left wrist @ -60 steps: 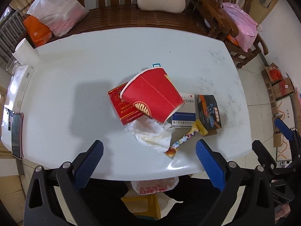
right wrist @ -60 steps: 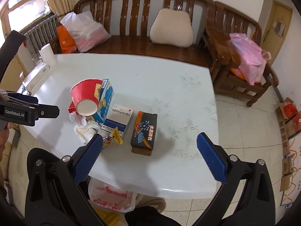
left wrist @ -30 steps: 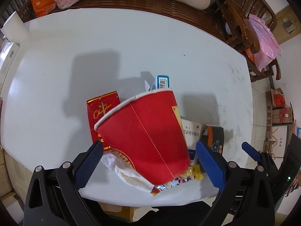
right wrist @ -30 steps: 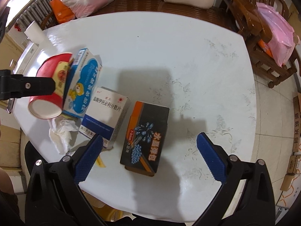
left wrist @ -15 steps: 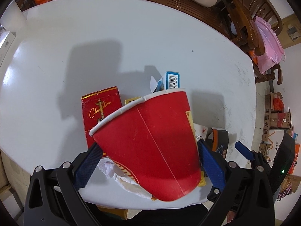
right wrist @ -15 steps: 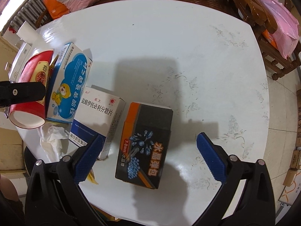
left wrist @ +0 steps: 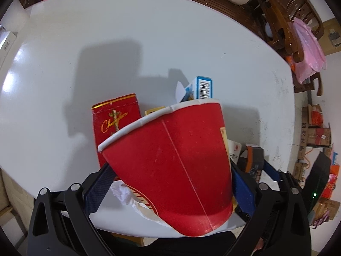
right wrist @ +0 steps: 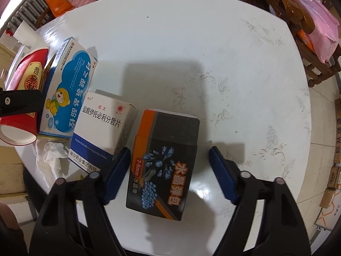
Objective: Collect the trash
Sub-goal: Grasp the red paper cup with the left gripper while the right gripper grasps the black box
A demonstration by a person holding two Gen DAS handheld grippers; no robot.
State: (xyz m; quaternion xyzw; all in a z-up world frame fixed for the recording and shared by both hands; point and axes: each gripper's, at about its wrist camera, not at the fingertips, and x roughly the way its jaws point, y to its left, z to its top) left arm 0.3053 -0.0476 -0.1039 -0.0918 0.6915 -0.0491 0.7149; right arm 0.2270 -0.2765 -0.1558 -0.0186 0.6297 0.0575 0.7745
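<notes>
Red paper cup lies tipped between the left gripper, hiding whether its fingers press it. The right gripper, fingers apart and just closing, straddles the black box on the tabletop; crumpled tissue peeks out left.

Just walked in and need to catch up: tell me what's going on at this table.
A person is clearing trash off a white table with a handheld gripper in each hand. The left gripper straddles a tipped red paper cup, its pads at the cup's sides; whether they press is unclear. The right gripper has just been closing around a black and orange box, but its right pad is still clear of it. A blue and white box, a white medicine box and a crumpled tissue lie between.
</notes>
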